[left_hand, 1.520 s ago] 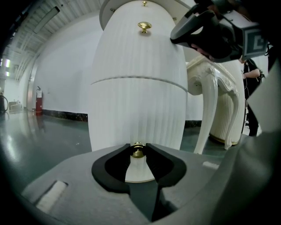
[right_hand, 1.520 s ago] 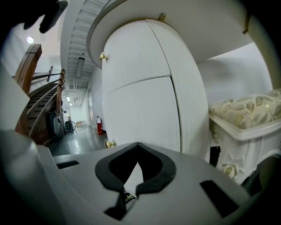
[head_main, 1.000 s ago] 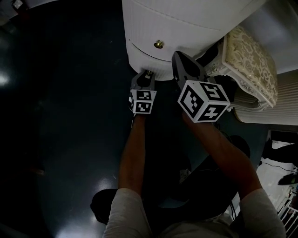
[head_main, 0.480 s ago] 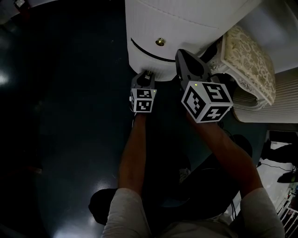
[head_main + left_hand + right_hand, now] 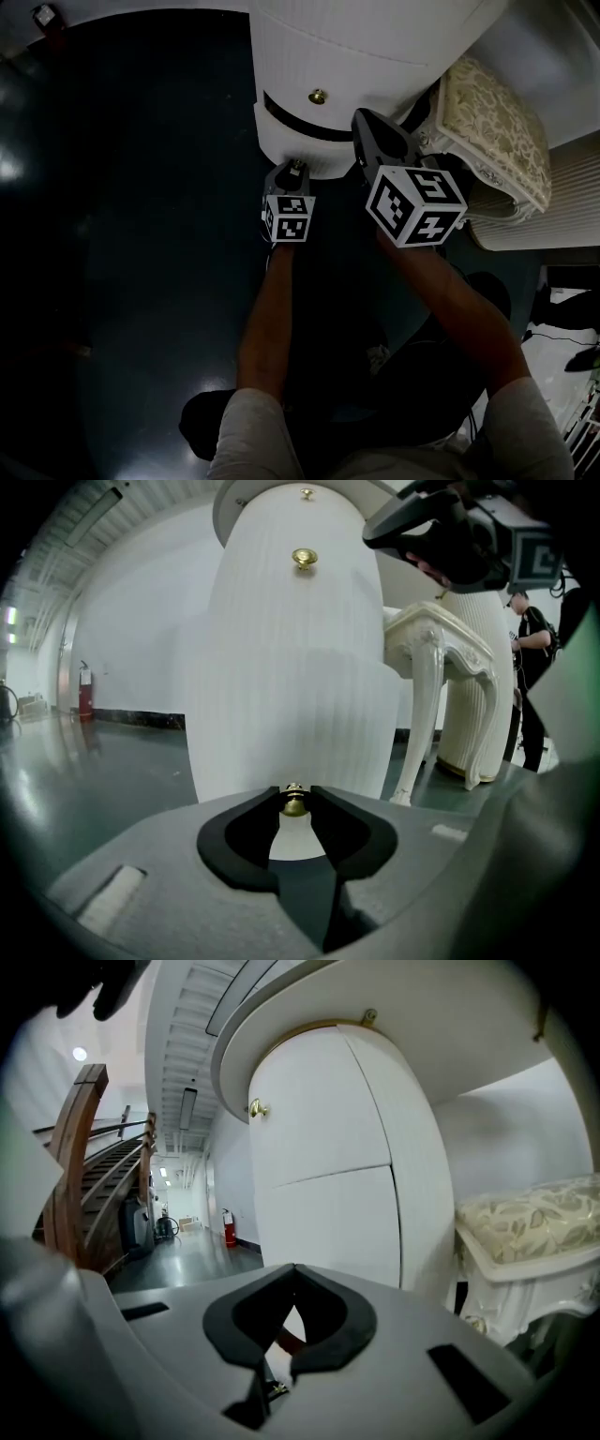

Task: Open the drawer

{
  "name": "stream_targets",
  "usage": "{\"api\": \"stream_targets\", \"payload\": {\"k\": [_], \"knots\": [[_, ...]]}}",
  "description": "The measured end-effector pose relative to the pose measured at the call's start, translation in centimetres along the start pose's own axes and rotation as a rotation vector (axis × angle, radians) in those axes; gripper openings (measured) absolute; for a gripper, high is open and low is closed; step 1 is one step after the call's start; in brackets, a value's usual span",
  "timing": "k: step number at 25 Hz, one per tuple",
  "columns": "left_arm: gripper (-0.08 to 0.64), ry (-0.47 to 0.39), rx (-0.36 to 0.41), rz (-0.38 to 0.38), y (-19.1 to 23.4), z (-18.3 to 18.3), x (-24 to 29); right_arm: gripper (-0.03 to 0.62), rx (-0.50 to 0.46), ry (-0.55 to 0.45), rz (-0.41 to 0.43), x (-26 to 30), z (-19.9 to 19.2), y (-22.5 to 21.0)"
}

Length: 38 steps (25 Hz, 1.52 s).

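A round white ribbed cabinet [image 5: 356,47] stands ahead. Its lower drawer [image 5: 281,141] is pulled out a little, with a dark curved gap [image 5: 309,120] above it. My left gripper [image 5: 296,171] is shut on that drawer's small brass knob [image 5: 294,804], which sits pinched between the black pads at the jaw tips [image 5: 294,793]. A second brass knob [image 5: 318,96] on the drawer above is free, also seen high in the left gripper view [image 5: 304,558]. My right gripper [image 5: 362,120] hovers beside the cabinet's right flank, jaws together on nothing [image 5: 293,1271].
An ornate white side table with a patterned top [image 5: 502,122] stands right of the cabinet, its curved leg [image 5: 419,714] close by. Dark glossy floor [image 5: 141,234] spreads to the left. A person [image 5: 530,639] stands far right. A wooden stair rail [image 5: 80,1147] is at left.
The dark gap above the lower drawer has widened from a thin line to a clear band as the drawer slid out with the left gripper on its knob. The right gripper barely shifted.
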<state>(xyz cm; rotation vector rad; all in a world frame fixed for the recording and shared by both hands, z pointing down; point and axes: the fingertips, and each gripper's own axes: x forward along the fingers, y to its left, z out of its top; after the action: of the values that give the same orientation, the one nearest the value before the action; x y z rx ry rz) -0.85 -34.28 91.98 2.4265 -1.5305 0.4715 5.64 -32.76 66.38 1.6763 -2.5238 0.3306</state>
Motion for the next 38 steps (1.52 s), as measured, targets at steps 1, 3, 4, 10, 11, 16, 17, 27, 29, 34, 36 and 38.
{"api": "stream_targets", "payload": {"k": [1,3,4,10,11,16,17,27,29,34,36,38], "knots": [[0.110,0.001,-0.001,0.000,0.0,-0.2,-0.3,0.015,-0.008,-0.008,-0.005,-0.1,0.3,-0.2],[0.110,0.002,-0.010,0.002,-0.1,-0.3,-0.5,0.015,0.020,-0.014,-0.020,-0.1,0.4,-0.6],[0.110,0.002,-0.013,0.003,-0.1,-0.3,-0.6,0.015,0.058,-0.011,-0.025,-0.1,0.2,-0.7],[0.110,0.002,-0.019,-0.007,-0.1,-0.6,-1.3,0.015,0.071,-0.009,0.012,0.5,0.0,0.9],[0.110,0.004,-0.013,-0.009,-0.2,-0.7,-1.5,0.015,0.075,-0.011,0.008,0.4,0.0,0.9],[0.109,0.007,0.005,-0.023,-0.1,-1.0,-2.4,0.015,0.169,0.066,0.017,0.4,-2.9,2.2],[0.109,0.006,0.005,-0.024,-0.1,-1.1,-2.5,0.015,0.201,0.089,0.028,0.3,-3.6,2.6],[0.109,0.012,-0.012,-0.041,-0.2,-1.7,-3.4,0.015,0.215,0.072,0.037,-0.5,-4.0,3.4],[0.109,0.007,-0.021,-0.045,-0.2,-1.8,-3.6,0.015,0.215,0.074,0.039,-0.4,-4.1,3.4],[0.109,-0.004,-0.035,-0.071,-0.5,-2.3,-4.8,0.015,0.105,0.017,0.052,-0.9,-2.6,3.8],[0.108,-0.016,-0.042,-0.079,-0.4,-2.4,-5.3,0.015,-0.005,-0.013,0.072,-0.9,-1.5,4.4],[0.107,-0.021,-0.025,-0.089,-0.4,-2.4,-5.6,0.015,-0.111,-0.053,0.087,-1.0,0.1,4.9]]}}
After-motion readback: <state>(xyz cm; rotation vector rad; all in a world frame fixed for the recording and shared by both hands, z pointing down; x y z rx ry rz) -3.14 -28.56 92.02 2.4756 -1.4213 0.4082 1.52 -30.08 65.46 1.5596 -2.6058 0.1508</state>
